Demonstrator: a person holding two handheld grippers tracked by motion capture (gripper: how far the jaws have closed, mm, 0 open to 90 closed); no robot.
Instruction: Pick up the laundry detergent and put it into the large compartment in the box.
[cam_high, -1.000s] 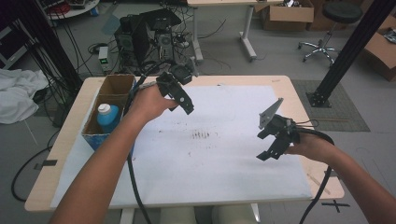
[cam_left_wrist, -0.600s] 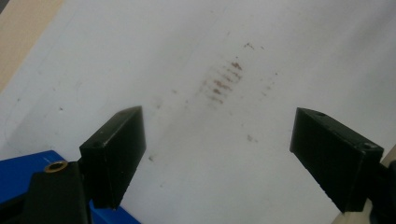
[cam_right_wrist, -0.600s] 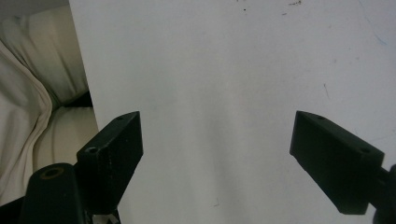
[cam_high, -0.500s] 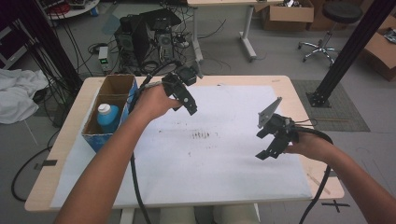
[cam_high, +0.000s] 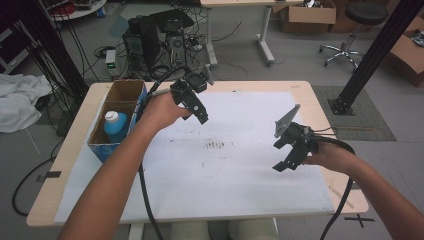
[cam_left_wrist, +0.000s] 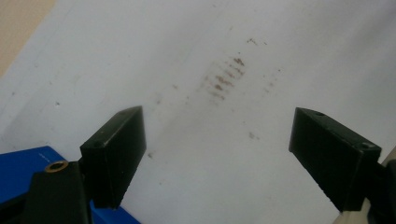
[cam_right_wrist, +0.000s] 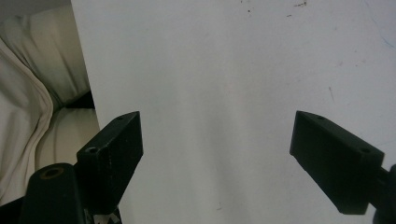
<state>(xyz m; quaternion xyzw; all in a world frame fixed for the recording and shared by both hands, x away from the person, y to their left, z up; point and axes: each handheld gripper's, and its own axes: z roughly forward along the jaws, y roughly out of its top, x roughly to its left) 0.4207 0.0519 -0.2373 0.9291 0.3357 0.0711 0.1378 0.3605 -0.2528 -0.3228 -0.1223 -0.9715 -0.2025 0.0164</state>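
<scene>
My left gripper (cam_high: 196, 109) hangs above the white sheet (cam_high: 235, 175) near the table's far left, close to the cardboard box (cam_high: 98, 142). In the left gripper view its jaws (cam_left_wrist: 217, 154) stand wide apart with nothing between them, above dark smudges (cam_left_wrist: 224, 79) on the sheet. My right gripper (cam_high: 280, 155) hovers over the right part of the sheet, its grey plate on top. In the right gripper view it (cam_right_wrist: 217, 154) is open and empty, looking down at bare sheet (cam_right_wrist: 233, 70).
The cardboard box holds a blue bottle with a white cap (cam_high: 116, 126); its blue side (cam_left_wrist: 23, 163) shows in the left gripper view. Light trousers (cam_right_wrist: 28, 93) lie past the sheet's near edge. Computers and cables (cam_high: 160, 35) sit on the floor behind the wooden table (cam_high: 320, 110).
My left gripper has drifted a little farther from the person and to the right. The right gripper has hardly moved.
</scene>
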